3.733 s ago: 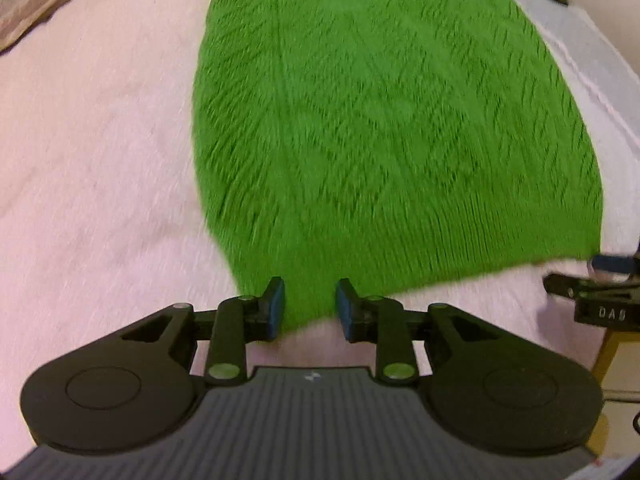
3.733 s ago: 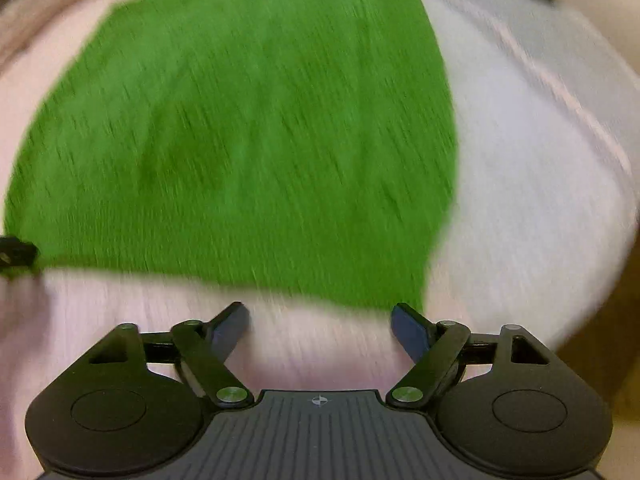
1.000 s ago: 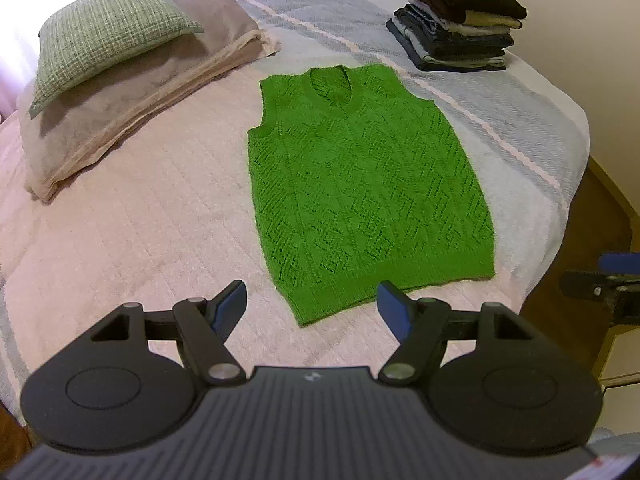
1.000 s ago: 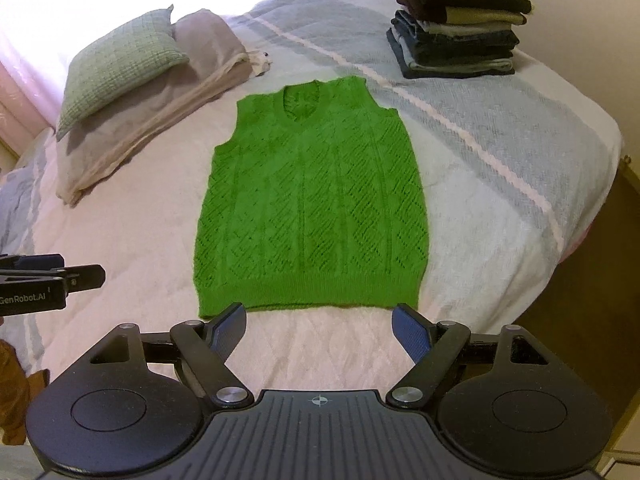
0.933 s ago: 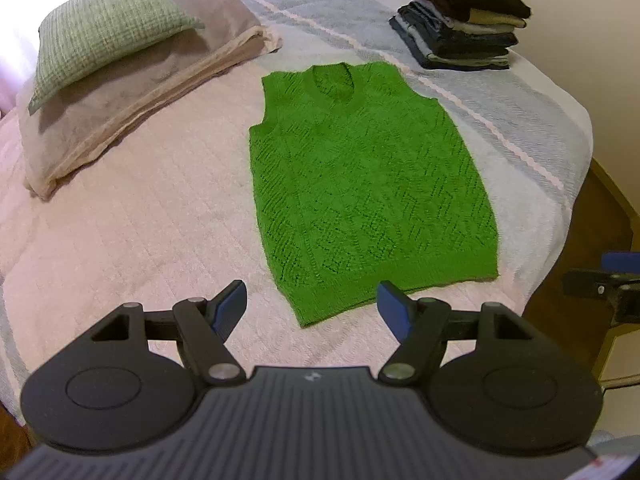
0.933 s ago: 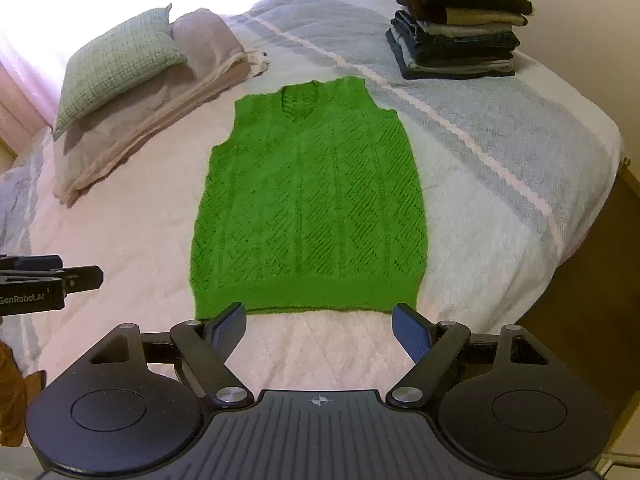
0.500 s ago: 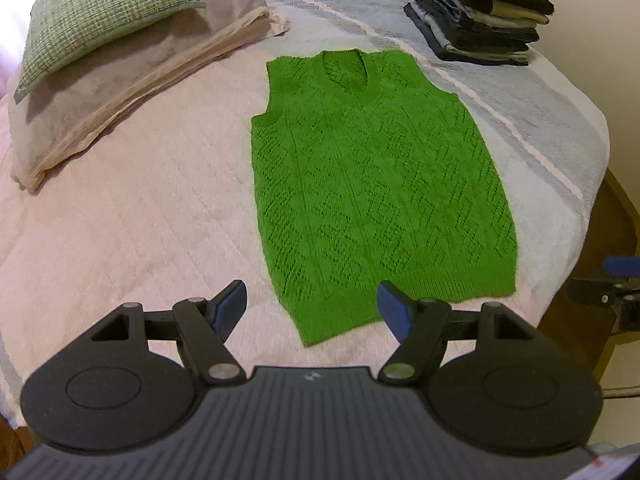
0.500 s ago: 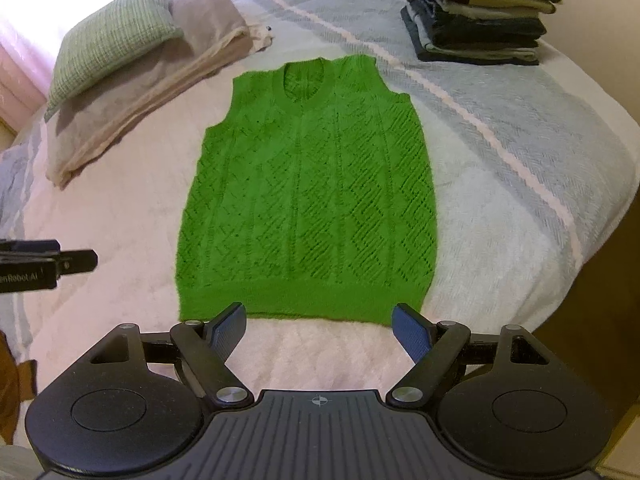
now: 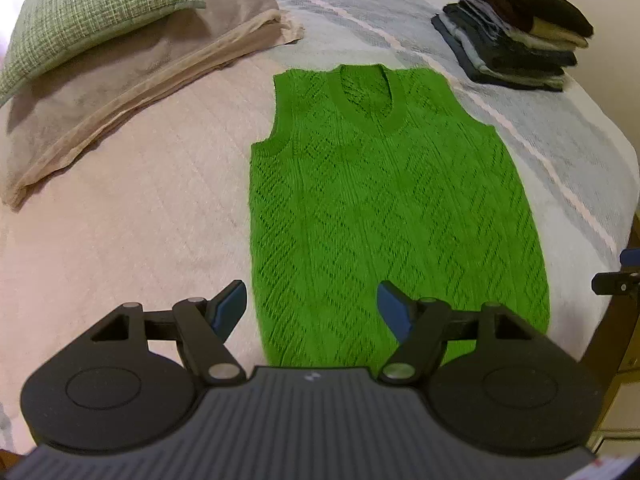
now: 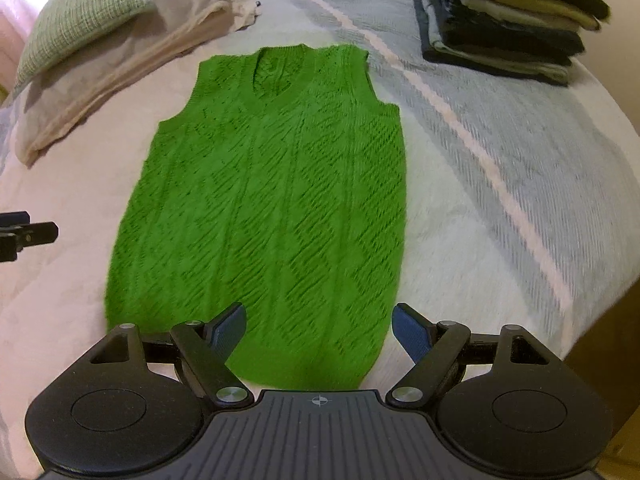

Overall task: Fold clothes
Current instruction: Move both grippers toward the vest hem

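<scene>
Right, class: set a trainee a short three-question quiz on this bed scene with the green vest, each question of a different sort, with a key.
1. True or false: the green knitted vest lies flat and unfolded on the bed, neck away from the cameras.
2. Multiple choice: the stack of folded clothes sits A) on the vest, B) at the far right of the bed, apart from the vest, C) on the pillow.
3. Fill in: both the left tongs and the right tongs are ____, holding nothing, above the vest's hem.

Key: 1 true; 2 B; 3 open.
</scene>
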The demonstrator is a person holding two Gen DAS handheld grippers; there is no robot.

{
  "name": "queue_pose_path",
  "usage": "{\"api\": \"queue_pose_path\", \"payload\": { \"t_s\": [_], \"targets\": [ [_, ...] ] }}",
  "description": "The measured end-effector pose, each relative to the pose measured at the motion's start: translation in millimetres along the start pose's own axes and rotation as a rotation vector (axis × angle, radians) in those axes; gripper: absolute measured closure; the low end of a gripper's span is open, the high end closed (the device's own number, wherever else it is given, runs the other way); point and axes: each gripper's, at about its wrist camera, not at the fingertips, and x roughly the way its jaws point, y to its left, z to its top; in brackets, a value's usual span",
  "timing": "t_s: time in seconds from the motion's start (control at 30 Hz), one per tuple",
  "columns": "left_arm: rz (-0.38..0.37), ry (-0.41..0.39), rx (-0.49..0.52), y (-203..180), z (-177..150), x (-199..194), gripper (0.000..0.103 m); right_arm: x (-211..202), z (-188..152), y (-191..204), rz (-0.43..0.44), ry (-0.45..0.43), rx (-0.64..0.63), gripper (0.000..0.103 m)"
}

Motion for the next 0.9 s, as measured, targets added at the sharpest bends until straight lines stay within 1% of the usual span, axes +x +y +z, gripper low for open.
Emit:
{"api": "queue_pose_path", "payload": {
  "t_s": [0.13,0.23,0.33,0.47,0.5,0.53,0.63,0.77,0.83,0.9],
  "targets": [
    [-0.002,-0.013,0.017,6.1,21.3,27.7,0.034,25.7,26.5,-17.5,0.005,0.003,-0.053,0.026],
    [-0.013,-0.013,0.044,13.0,41.4,56.5,0.034,49.2,49.1,-31.3,0.007,-0.008,-0.096,0.026],
    [-0.03,-0.021,0.085,20.5,65.4,92.6,0.034,79.2,73.8,-44.8,0.015,-0.029,-0.166,0.026],
    [-0.05,-0.062,0.2,28.6,101.6,151.1,0.036,128.3,114.2,-67.0,0.04,-0.06,-0.265,0.026],
    [-0.061,-0.082,0.239,30.1,111.0,165.5,0.039,139.2,125.9,-71.7,0.04,-0.071,-0.288,0.026],
    [-0.076,-0.101,0.272,32.2,121.1,179.3,0.04,150.2,139.0,-76.7,0.044,-0.087,-0.307,0.026],
    [-0.102,-0.144,0.368,42.4,163.3,220.7,0.04,176.9,185.1,-93.6,0.079,-0.159,-0.346,0.026],
    [-0.137,-0.199,0.463,48.5,218.3,261.3,0.04,202.4,239.7,-107.0,0.126,-0.241,-0.364,0.026],
    [-0.157,-0.21,0.503,49.9,242.3,279.4,0.04,217.9,266.8,-108.7,0.135,-0.266,-0.384,0.026],
    [-0.18,-0.195,0.521,49.1,261.9,299.5,0.041,231.9,285.2,-108.0,0.138,-0.27,-0.39,0.026]
  ]
}}
